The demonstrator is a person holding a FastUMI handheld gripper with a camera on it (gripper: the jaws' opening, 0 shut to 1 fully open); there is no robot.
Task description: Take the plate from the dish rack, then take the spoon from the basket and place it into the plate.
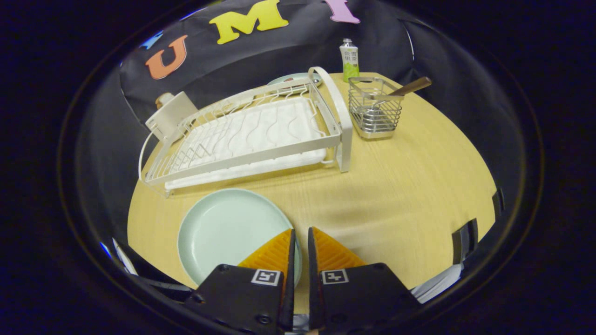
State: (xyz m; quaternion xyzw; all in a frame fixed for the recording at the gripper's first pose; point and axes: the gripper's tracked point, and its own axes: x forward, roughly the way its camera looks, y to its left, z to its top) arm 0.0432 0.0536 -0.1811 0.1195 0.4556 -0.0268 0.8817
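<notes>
A pale green plate (223, 232) lies flat on the wooden table (400, 186), in front of the white dish rack (251, 130). My gripper (301, 242) hovers over the plate's right rim, its fingers almost together with only a thin slit between them and nothing held. Beyond the fingers to the right, next to the rack's end, stands a wire basket (375, 111). A spoon with a wooden handle (412, 87) leans out of it toward the right.
A second plate (293, 80) lies behind the rack's far end. A small green and white bottle (350, 59) stands behind the basket. A cream box (170, 114) sits at the rack's left corner. Bare table stretches from the fingers to the basket.
</notes>
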